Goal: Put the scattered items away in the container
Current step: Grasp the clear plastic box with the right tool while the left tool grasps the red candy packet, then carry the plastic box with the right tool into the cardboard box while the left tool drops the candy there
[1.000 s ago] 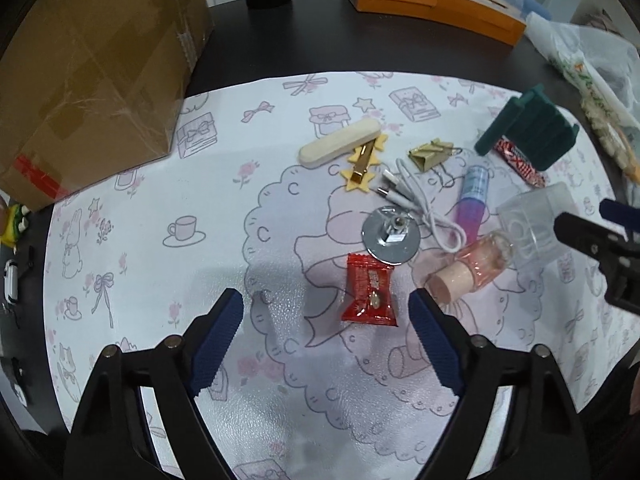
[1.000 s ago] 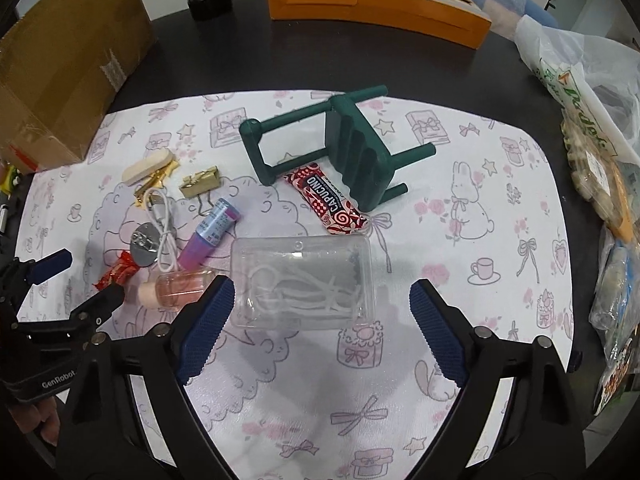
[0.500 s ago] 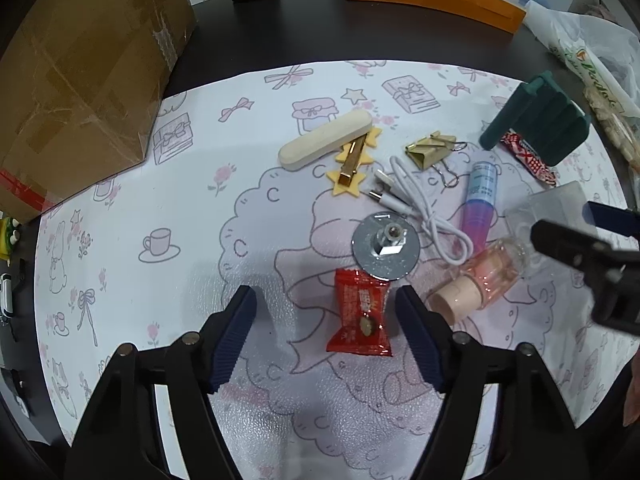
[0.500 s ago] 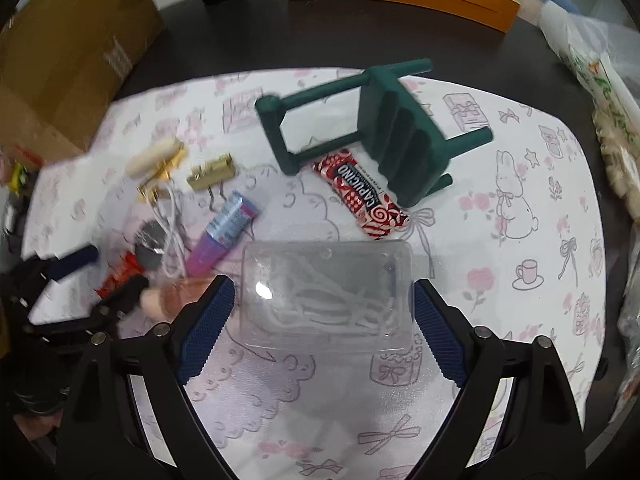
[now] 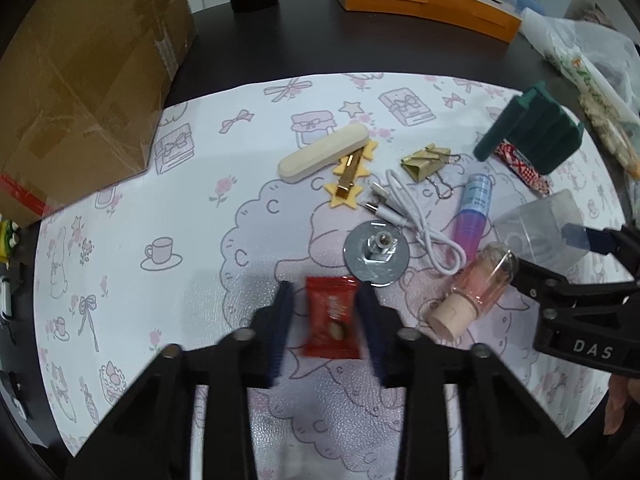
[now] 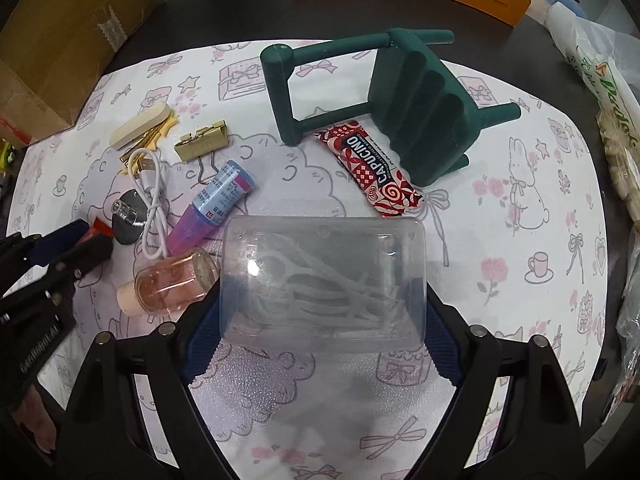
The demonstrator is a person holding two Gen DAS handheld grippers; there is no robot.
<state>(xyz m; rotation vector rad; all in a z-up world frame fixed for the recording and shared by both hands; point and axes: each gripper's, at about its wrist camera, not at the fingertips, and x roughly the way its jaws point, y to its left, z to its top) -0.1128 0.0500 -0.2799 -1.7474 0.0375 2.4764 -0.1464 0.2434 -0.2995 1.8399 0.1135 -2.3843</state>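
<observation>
Red foil candy wrapper [image 5: 331,328] sits on the patterned mat between our left gripper's [image 5: 326,326] blue pads, contact unclear, so we can't tell if it's gripped. Our right gripper [image 6: 320,312] clamps the clear plastic rectangular container [image 6: 324,276], which rests on the mat beside the pink glass bottle [image 6: 172,282].

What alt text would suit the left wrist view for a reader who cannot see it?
The left gripper straddles a red candy on a patterned mat, its fingers close on either side. Beyond lie a metal disc, white cable and pink bottle; the right gripper reaches in beside a clear box.
</observation>
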